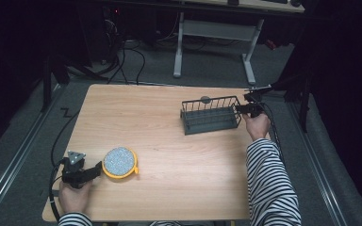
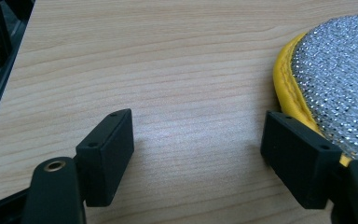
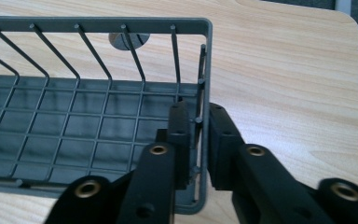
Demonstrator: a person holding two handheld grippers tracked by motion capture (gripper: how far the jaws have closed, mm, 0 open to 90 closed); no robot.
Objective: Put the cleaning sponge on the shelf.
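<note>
Overhead first: wooden table (image 1: pixel 169 127), grey wire rack (image 1: pixel 210 115) at far right, round yellow-rimmed scouring pad (image 1: pixel 119 162) at near left. Right gripper (image 1: pixel 243 108) sits at the rack's right end wall, held by a hand with a striped sleeve (image 1: pixel 271 183). Left gripper (image 1: pixel 95 170) lies low on the table just left of the pad, jaws pointing toward it.

Left gripper view: left gripper (image 2: pixel 198 151) jaws wide apart, bare table (image 2: pixel 168 60) between them. Scouring pad (image 2: pixel 340 79), silver mesh face and yellow edge, lies at the right; the right jaw is at its rim, contact uncertain.

Right gripper view: right gripper (image 3: pixel 199 140) narrowed onto the wire rack (image 3: pixel 74 126), one jaw inside the end wall, one outside, wires clamped between the pads.
</note>
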